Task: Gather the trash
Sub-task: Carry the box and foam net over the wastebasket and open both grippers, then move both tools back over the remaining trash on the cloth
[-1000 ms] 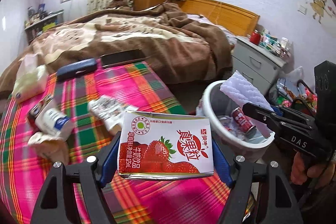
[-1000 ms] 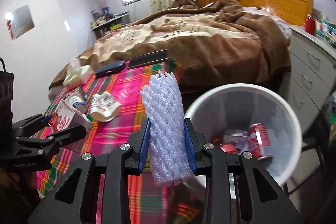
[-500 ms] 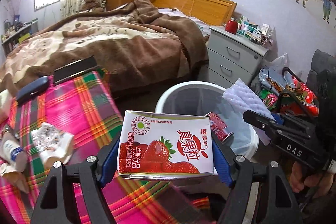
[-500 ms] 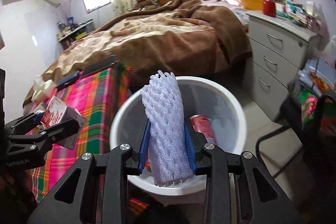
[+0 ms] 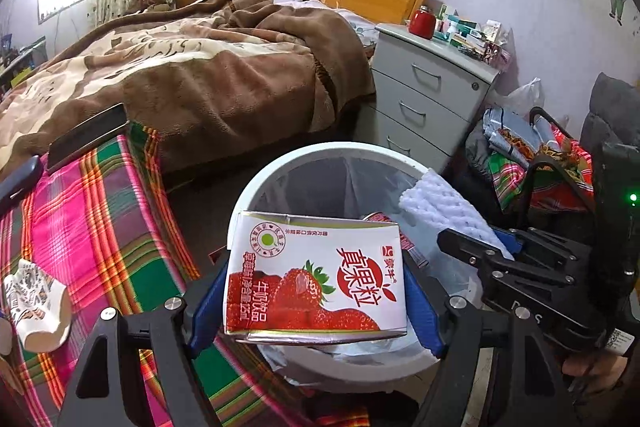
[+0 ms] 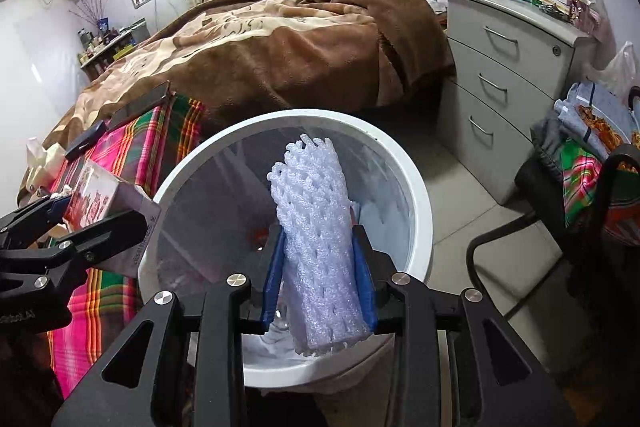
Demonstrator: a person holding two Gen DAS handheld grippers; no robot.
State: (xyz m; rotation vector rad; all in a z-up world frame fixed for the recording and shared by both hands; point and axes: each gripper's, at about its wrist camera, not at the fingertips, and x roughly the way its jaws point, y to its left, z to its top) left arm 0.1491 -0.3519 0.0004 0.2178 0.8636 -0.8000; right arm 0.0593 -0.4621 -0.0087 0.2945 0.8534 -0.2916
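My left gripper (image 5: 316, 307) is shut on a strawberry milk carton (image 5: 316, 275), white and red, held over the near rim of the white trash bin (image 5: 320, 151). My right gripper (image 6: 320, 283) is shut on a white foam fruit net (image 6: 316, 239), held upright over the bin (image 6: 416, 195). The carton also shows at the left of the right wrist view (image 6: 108, 199), and the foam net at the right of the left wrist view (image 5: 444, 215). A red can (image 5: 384, 219) lies inside the bin, mostly hidden.
A plaid-covered table (image 5: 100, 211) at the left carries crumpled paper trash (image 5: 36, 303), a dark case (image 5: 20, 179) and a tablet (image 5: 88, 135). A bed with a brown blanket (image 5: 224, 67) lies behind. Grey drawers (image 5: 428, 87) and a chair with clothes (image 5: 536, 163) stand right.
Both grippers have swung right, away from the table, and closer to the bin. The carton and the foam net now hang over the bin's opening.
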